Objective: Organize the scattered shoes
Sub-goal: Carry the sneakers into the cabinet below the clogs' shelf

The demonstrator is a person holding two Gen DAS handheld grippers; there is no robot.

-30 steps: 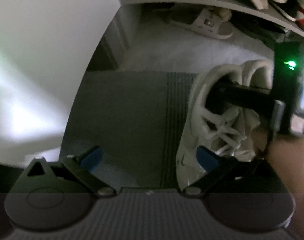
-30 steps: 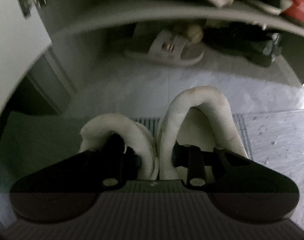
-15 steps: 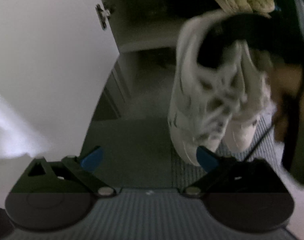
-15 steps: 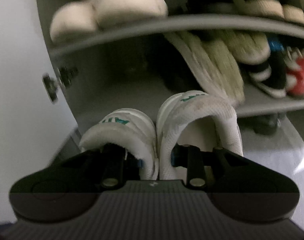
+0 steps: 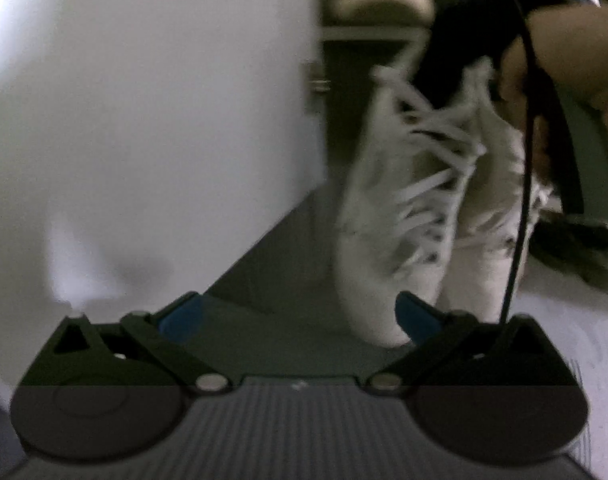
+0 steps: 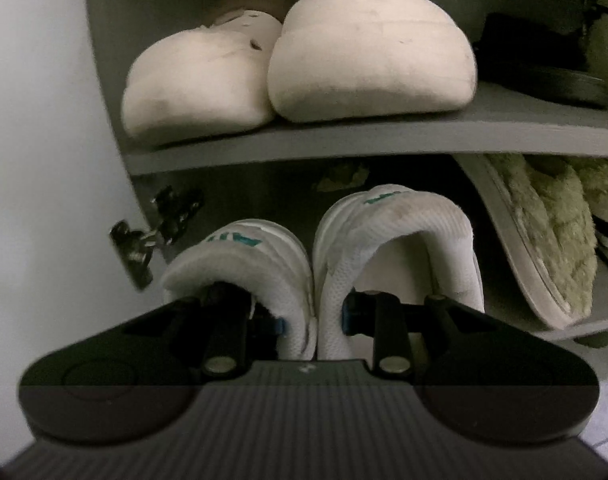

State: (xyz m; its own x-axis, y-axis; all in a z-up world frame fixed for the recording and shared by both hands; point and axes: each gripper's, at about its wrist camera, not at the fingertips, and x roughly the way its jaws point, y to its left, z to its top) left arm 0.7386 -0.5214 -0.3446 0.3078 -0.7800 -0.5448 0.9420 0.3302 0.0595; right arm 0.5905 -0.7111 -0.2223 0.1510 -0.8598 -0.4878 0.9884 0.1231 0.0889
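Cabinet door (image 6: 31, 140): white, at the far left of the right wrist view, with a metal hinge (image 6: 151, 232) on its inner edge.
Left hand-held gripper (image 5: 299, 314): jaws wide apart, blue pads bare, nothing between them; it points toward the hanging sneakers.
Right hand-held gripper (image 6: 314, 320): narrowed on the pair of white sneakers (image 6: 324, 256); one finger sits inside each shoe's opening and the two inner collars are pressed together between them.
Pair of white sneakers, place: lifted off the floor, heels toward the right wrist camera, at the mouth of the lower shelf compartment, to the left of the furry slippers. In the left wrist view they hang toes down (image 5: 408, 216), blurred, laces loose.
Upper shelf (image 6: 344, 136): grey board; a pair of cream clogs (image 6: 304, 60) rests on it above the sneakers.
Furry slippers (image 6: 552, 224): olive, leaning on the lower shelf at the right.
Person's hand (image 5: 564, 60): upper right of the left wrist view, gripping the dark tool.
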